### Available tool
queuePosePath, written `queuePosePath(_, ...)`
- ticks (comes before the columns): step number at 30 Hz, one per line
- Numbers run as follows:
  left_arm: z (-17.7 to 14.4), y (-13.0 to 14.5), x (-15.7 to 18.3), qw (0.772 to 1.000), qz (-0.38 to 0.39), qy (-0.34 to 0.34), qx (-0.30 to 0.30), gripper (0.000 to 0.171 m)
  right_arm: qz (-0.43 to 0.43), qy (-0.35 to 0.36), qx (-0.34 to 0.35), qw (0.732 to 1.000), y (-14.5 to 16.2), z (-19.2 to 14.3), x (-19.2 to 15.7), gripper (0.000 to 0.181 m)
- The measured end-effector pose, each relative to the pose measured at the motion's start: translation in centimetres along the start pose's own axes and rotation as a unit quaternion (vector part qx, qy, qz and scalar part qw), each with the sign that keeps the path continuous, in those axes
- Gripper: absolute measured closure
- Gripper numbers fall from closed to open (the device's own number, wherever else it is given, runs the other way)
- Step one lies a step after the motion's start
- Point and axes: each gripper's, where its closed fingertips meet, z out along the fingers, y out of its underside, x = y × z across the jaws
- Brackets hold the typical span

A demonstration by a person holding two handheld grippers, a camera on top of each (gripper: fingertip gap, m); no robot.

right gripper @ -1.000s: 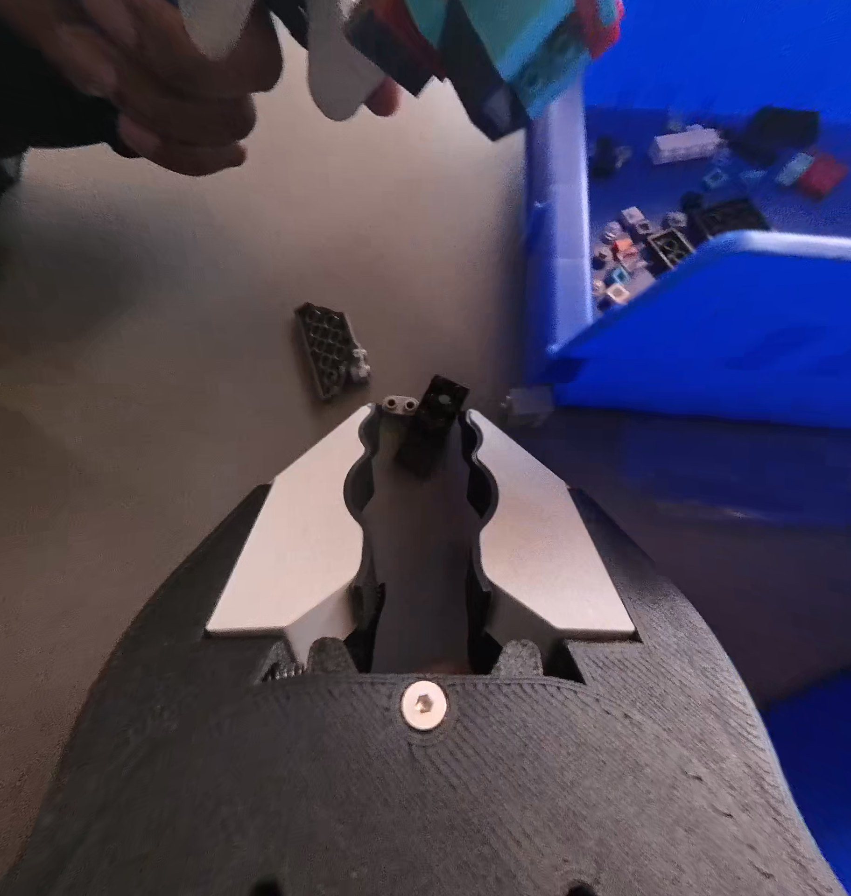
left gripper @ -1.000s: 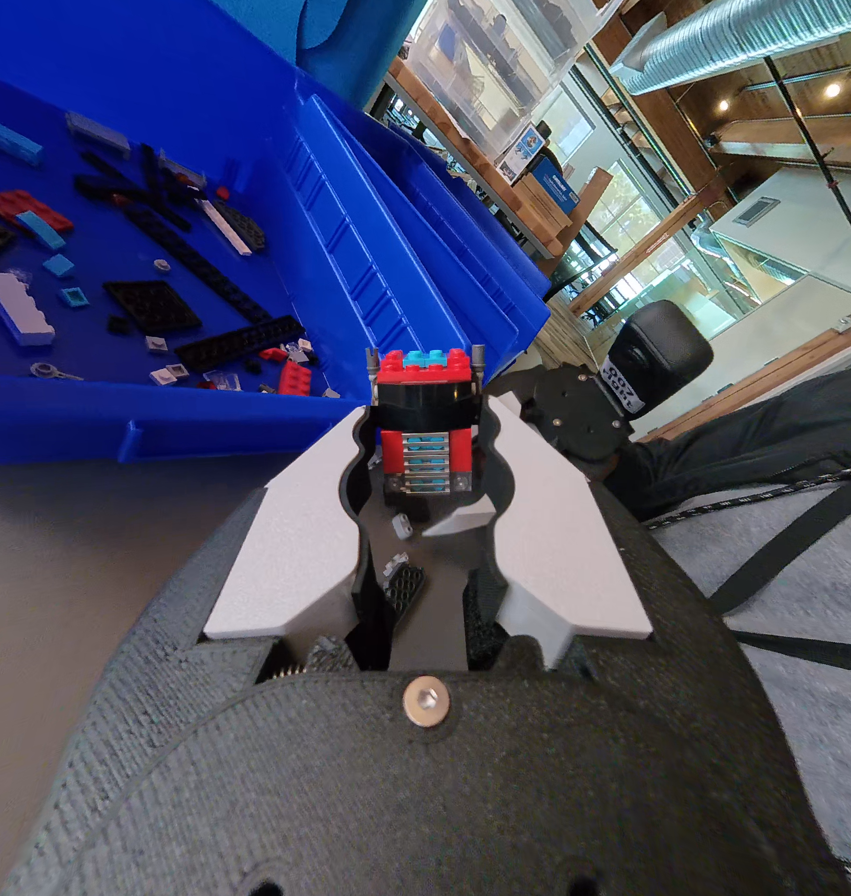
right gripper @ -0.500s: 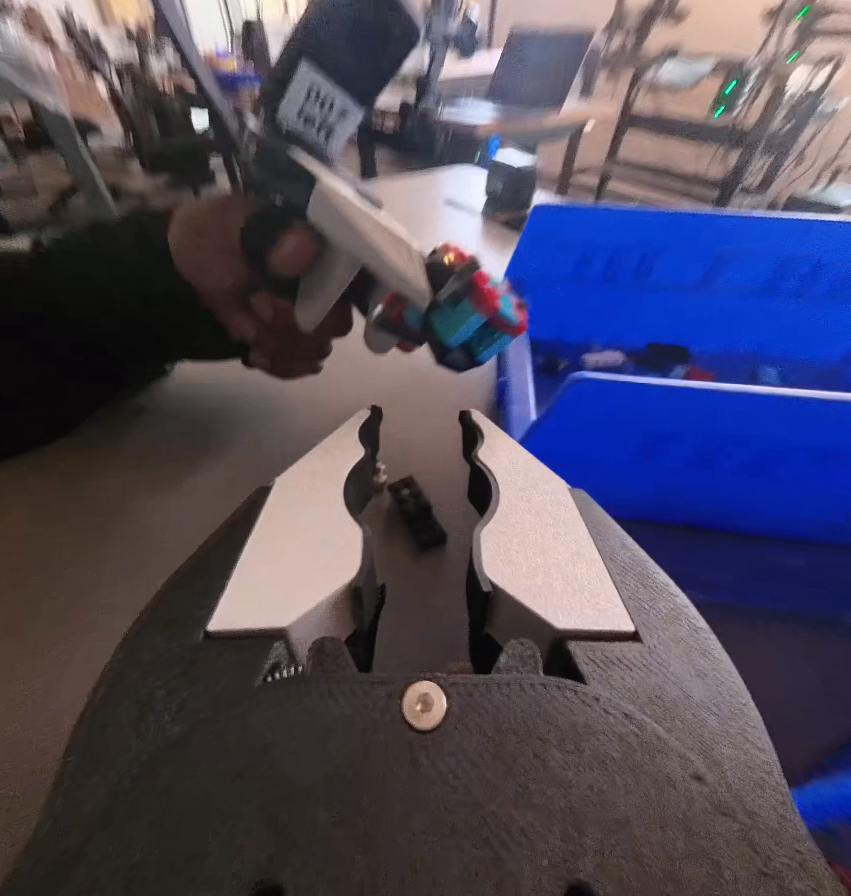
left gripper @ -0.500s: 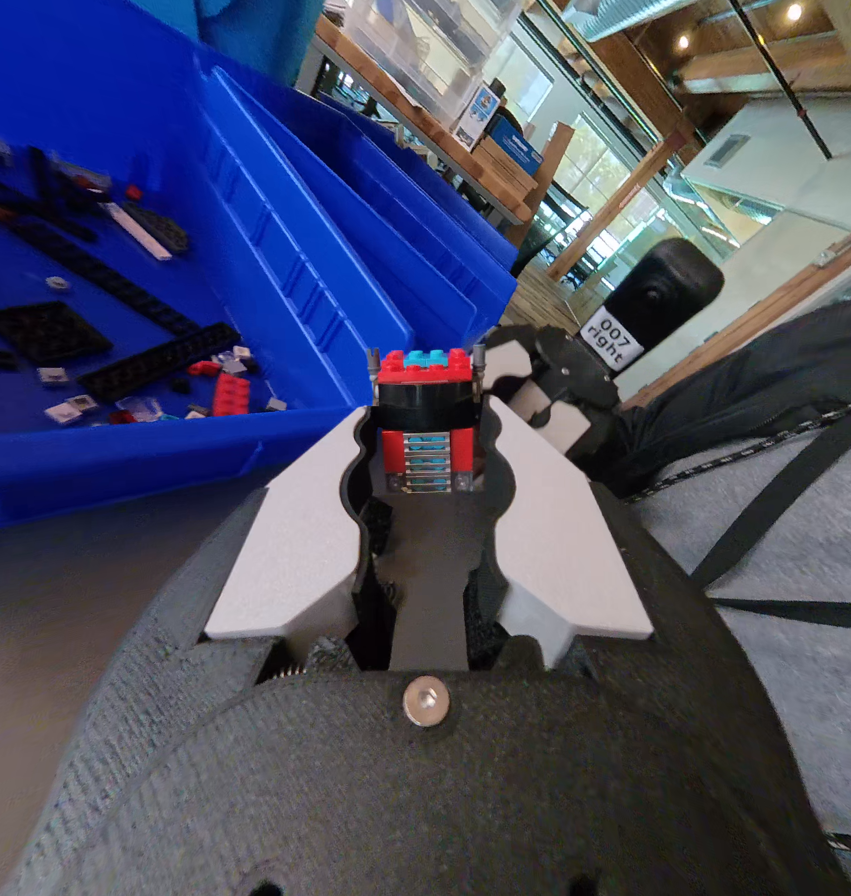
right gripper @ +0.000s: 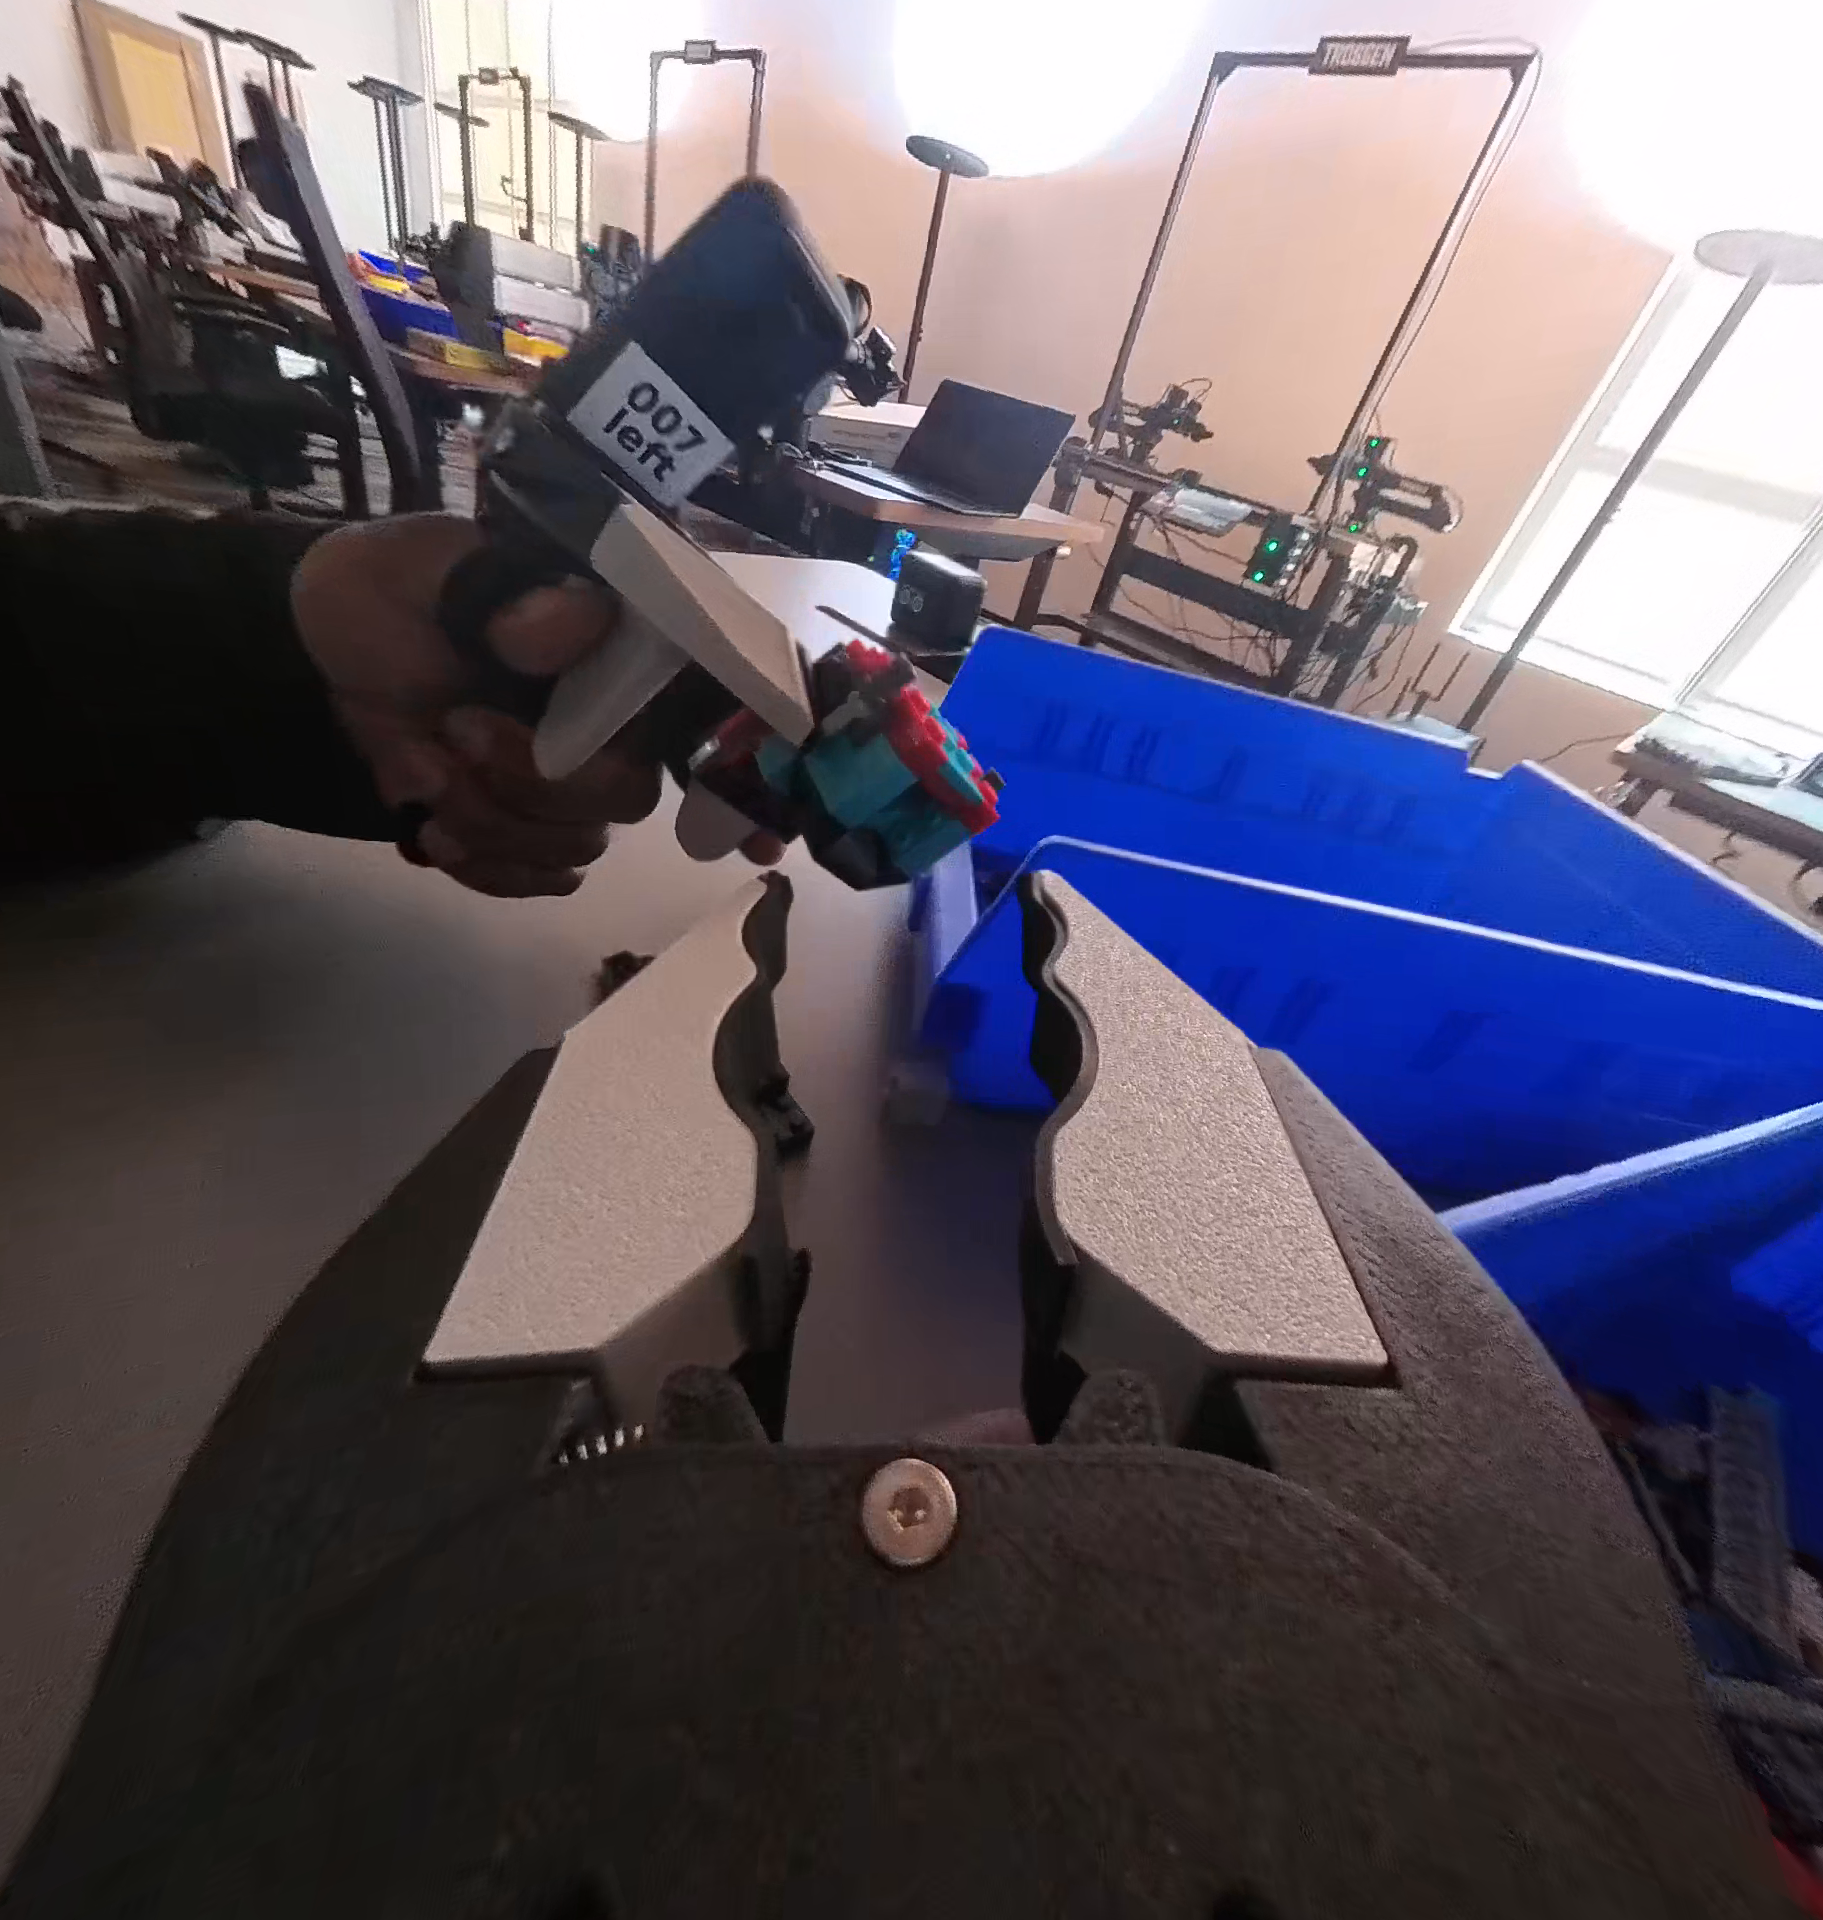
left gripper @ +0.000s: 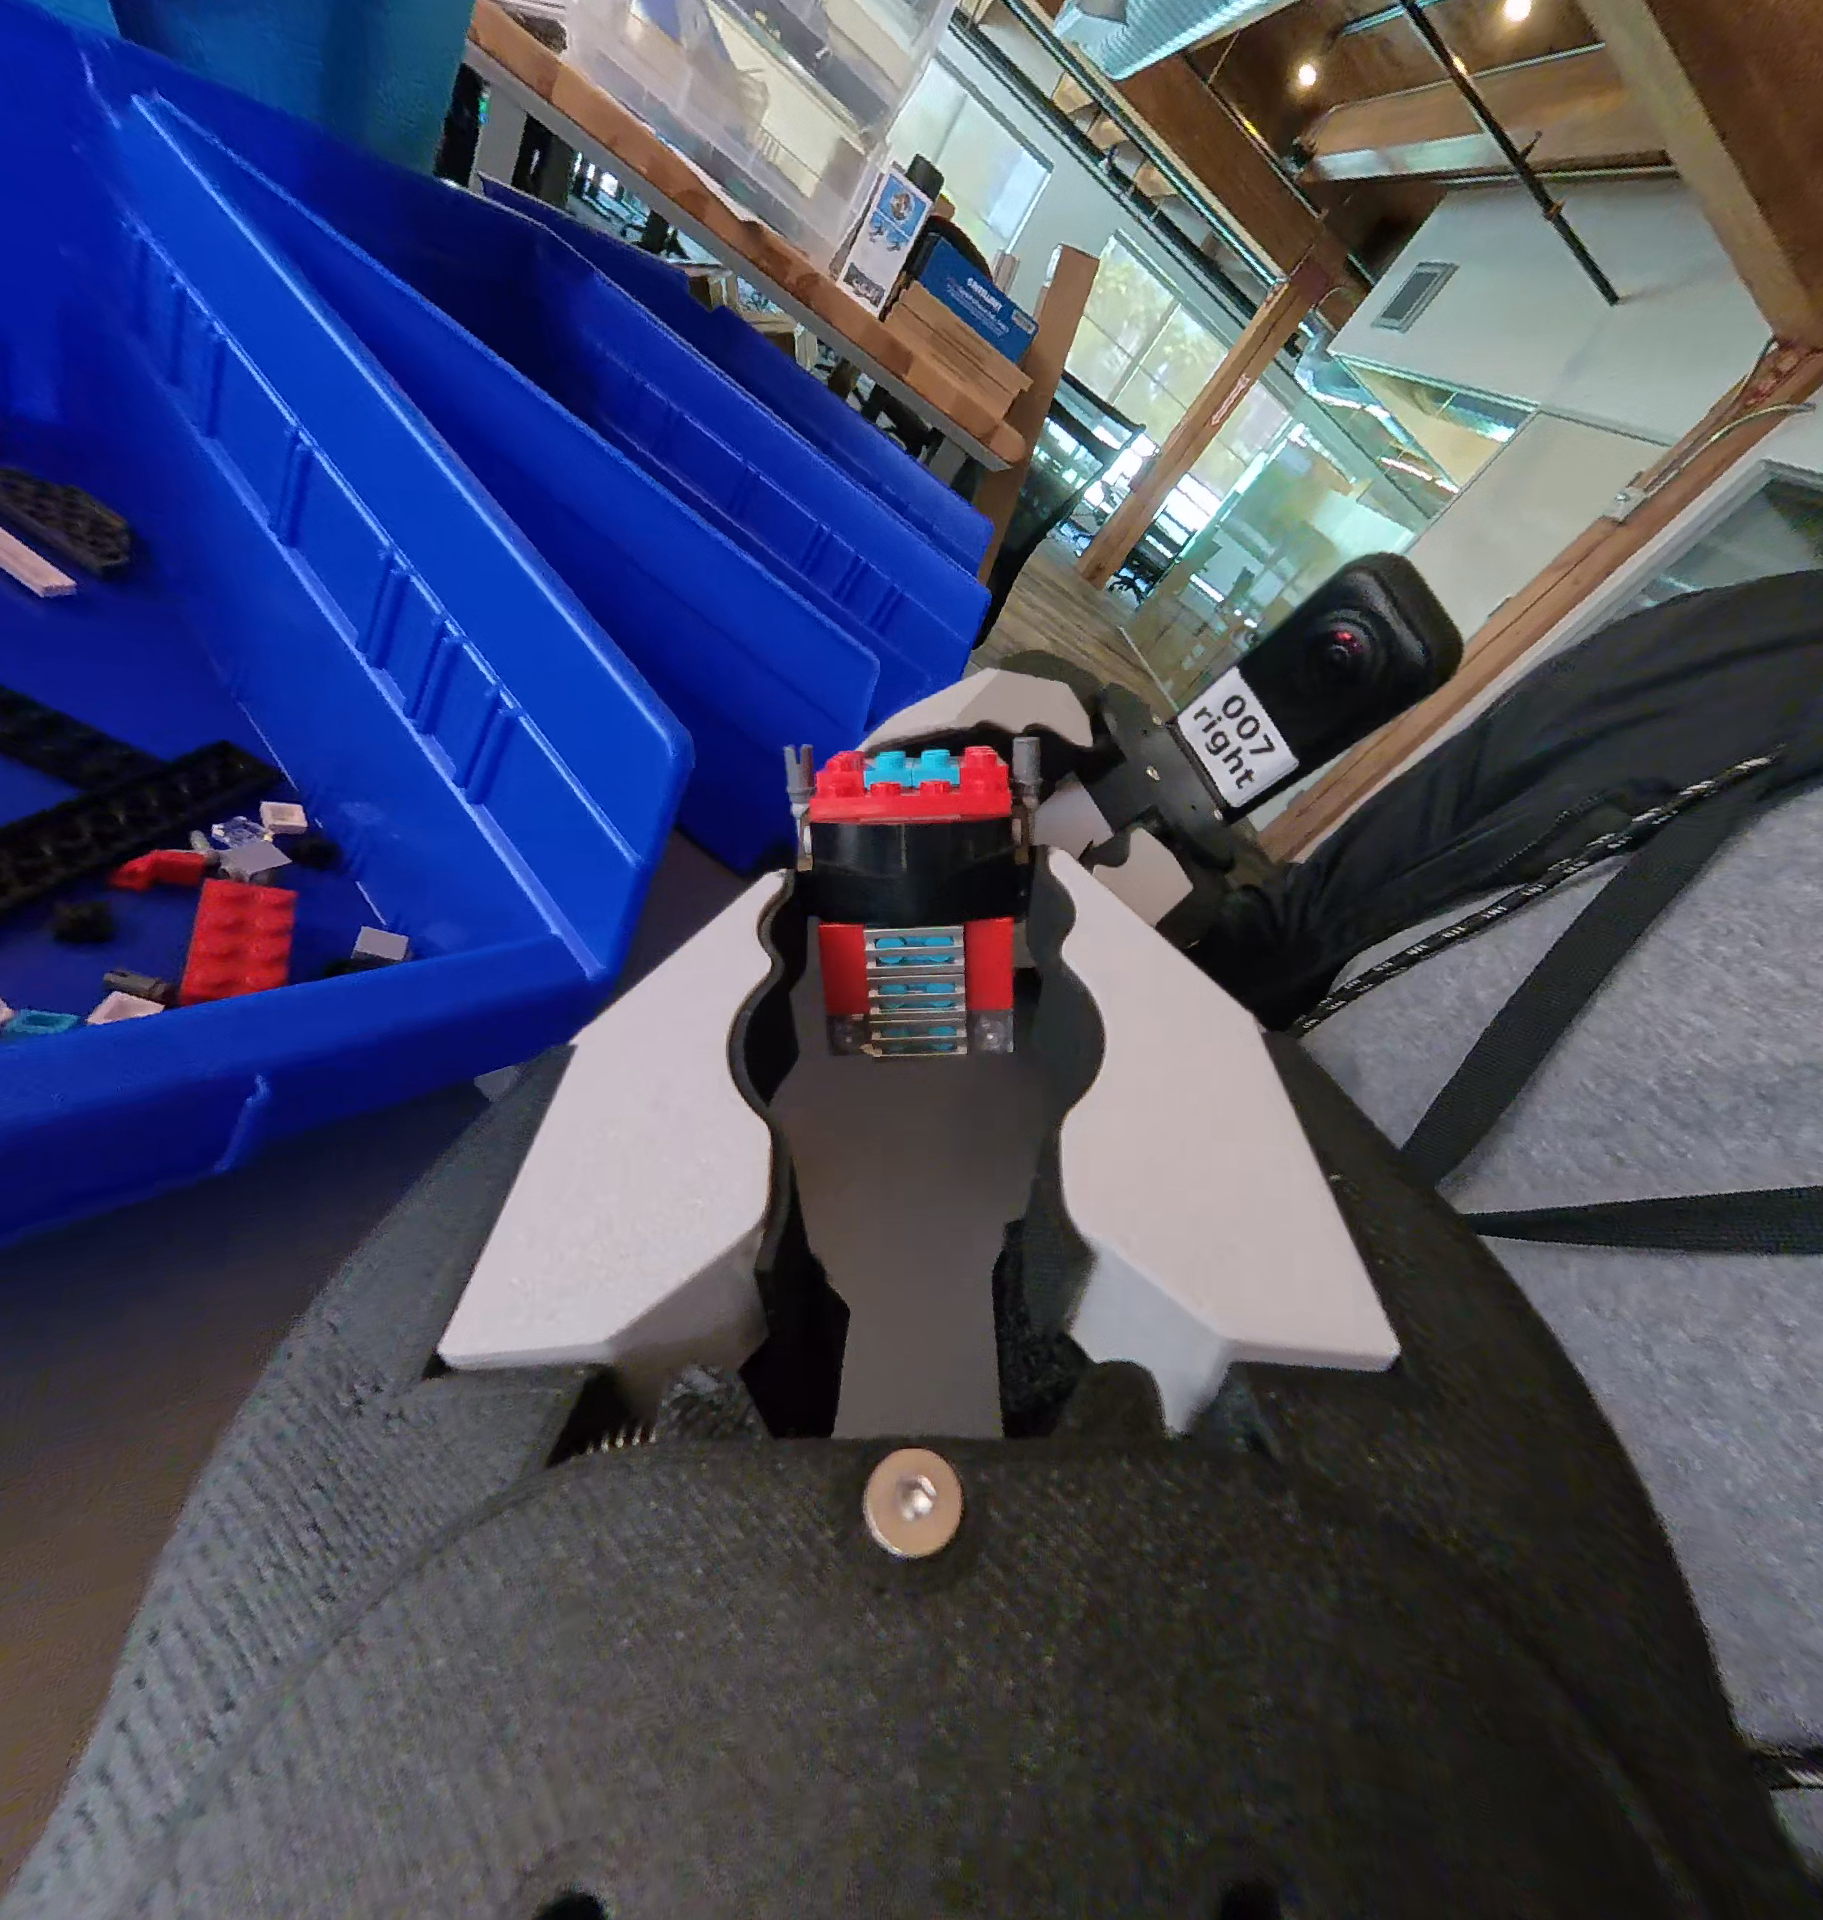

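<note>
A dull brown tabletop point(right gripper: 211, 1091) carries blue plastic bins point(right gripper: 1406, 1049) along its far right side, one holding loose bricks point(left gripper: 237, 935), in a workshop room with wooden beams, glass partitions, lamp stands and equipment frames behind. A hand point(right gripper: 439, 717) in a dark sleeve holds the left gripper point(left gripper: 912, 914) raised above the tabletop near the bin's corner, its jaws clamped on a small red, black and teal brick truck point(left gripper: 912, 894). The right gripper point(right gripper: 896, 914) points toward it from just below, jaws apart and holding nothing, with a small black brick piece point(right gripper: 787, 1117) lying on the tabletop between its fingers.
</note>
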Motion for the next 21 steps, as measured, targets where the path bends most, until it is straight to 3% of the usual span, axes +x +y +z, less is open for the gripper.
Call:
queuePosePath(8, 2.0, 2.1, 0.2, 0.999, -0.037, 0.019, -0.031, 0.127, -0.081, 0.010, -0.006, 0.997, 0.4, -0.4, -0.9, 0.129)
queuePosePath(13, 2.5, 2.6, 0.4, 0.998, -0.047, 0.025, -0.041, 0.127, -0.094, 0.005, -0.010, 0.995, 0.5, -0.2, -1.2, 0.140)
queuePosePath(17, 2.3, 2.3, 0.4, 0.997, -0.056, 0.029, -0.033, 0.127, -0.079, 0.006, -0.011, 0.997, 0.4, 0.1, -1.0, 0.141)
queuePosePath(21, 1.9, 1.0, 0.5, 0.998, -0.054, 0.035, 0.008, 0.120, -0.005, 0.011, 0.001, 1.000, -0.2, 0.0, 0.1, 0.142)
